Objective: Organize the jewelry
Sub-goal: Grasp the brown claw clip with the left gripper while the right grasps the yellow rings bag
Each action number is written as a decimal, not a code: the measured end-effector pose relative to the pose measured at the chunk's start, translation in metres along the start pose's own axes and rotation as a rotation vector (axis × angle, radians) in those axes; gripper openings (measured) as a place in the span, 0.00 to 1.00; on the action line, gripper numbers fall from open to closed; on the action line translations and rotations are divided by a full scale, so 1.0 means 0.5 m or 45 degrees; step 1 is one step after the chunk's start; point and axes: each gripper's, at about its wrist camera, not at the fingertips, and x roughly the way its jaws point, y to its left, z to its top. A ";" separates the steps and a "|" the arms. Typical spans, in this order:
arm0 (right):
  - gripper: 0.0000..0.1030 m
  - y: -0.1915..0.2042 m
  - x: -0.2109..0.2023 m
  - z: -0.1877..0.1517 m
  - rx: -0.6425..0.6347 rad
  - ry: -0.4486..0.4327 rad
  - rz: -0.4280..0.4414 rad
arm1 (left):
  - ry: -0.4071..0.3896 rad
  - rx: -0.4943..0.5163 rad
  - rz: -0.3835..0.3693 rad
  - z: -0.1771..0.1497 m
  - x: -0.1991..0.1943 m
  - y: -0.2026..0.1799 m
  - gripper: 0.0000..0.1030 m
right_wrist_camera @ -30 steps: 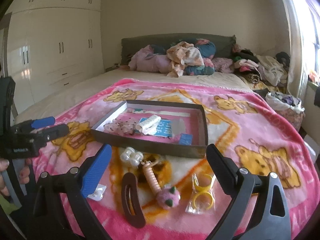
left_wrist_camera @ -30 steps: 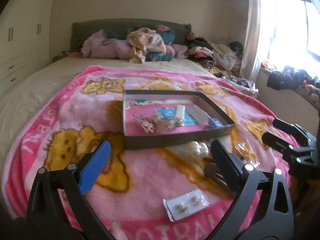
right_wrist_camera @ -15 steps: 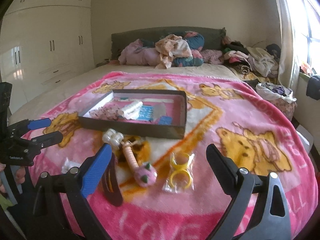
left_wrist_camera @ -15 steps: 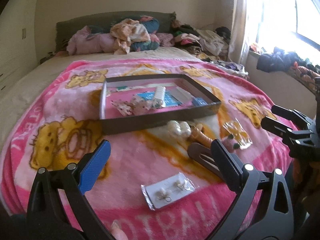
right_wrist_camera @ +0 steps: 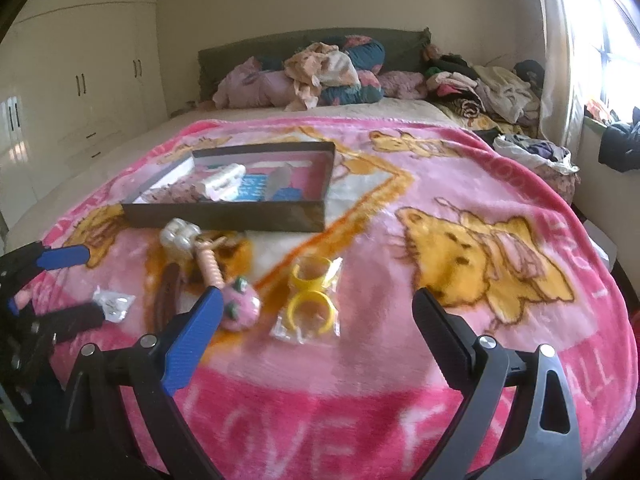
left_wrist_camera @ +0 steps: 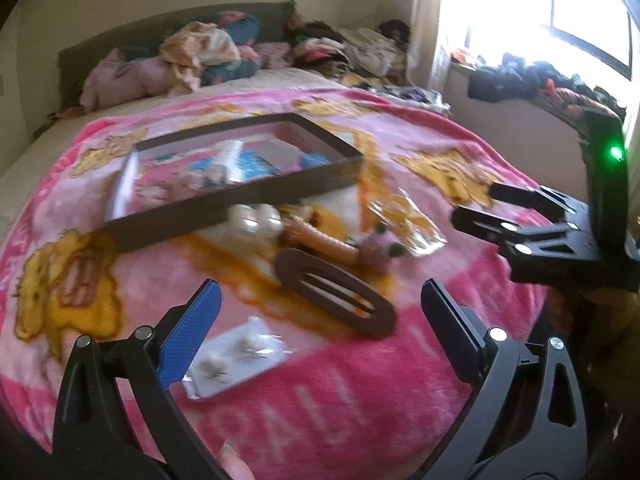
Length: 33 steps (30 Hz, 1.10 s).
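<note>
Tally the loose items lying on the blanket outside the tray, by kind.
Earring card in clear packet: 1
Brown oval hair clip: 1
Pearly white bead piece: 1
Pink keychain with pom-pom: 1
Packet of yellow rings: 1
Total: 5 items, on the pink blanket in front of the tray.

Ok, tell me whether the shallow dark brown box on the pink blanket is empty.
Not empty. The shallow dark brown box has no lid on and holds a white roll, a blue card and other small pieces.
</note>
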 end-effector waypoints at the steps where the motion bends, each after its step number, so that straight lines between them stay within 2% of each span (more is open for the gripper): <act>1: 0.90 -0.008 0.005 -0.001 0.006 0.014 -0.002 | 0.012 0.006 -0.014 -0.002 0.004 -0.008 0.89; 3: 0.90 -0.022 0.013 -0.006 0.015 0.038 -0.005 | 0.043 0.011 -0.052 -0.004 0.015 -0.024 0.84; 7: 0.87 -0.053 0.035 -0.012 0.050 0.080 0.010 | 0.135 -0.014 -0.106 -0.009 0.049 -0.049 0.83; 9: 0.87 -0.063 0.047 -0.011 0.080 0.096 0.033 | 0.186 -0.053 -0.072 -0.011 0.073 -0.051 0.83; 12: 0.81 -0.073 0.075 -0.005 0.121 0.136 0.098 | 0.273 -0.145 -0.035 -0.012 0.116 -0.039 0.83; 21: 0.69 -0.044 0.158 0.019 0.051 0.260 0.233 | 0.306 -0.225 0.067 -0.002 0.181 -0.027 0.83; 25: 0.55 -0.032 0.183 0.026 0.013 0.274 0.204 | 0.282 -0.204 0.116 0.002 0.190 -0.034 0.81; 26: 0.50 -0.031 0.186 0.027 0.014 0.268 0.199 | 0.280 -0.202 0.130 0.002 0.192 -0.035 0.78; 27: 0.46 -0.031 0.186 0.027 0.020 0.259 0.201 | 0.276 -0.199 0.141 0.002 0.193 -0.036 0.70; 28: 0.36 -0.033 0.186 0.026 0.028 0.251 0.204 | 0.268 -0.187 0.158 0.003 0.193 -0.038 0.66; 31: 0.35 -0.044 0.180 0.023 0.064 0.227 0.218 | 0.262 -0.168 0.182 0.006 0.194 -0.038 0.51; 33: 0.34 -0.050 0.173 0.023 0.082 0.204 0.213 | 0.248 -0.146 0.186 0.008 0.192 -0.042 0.28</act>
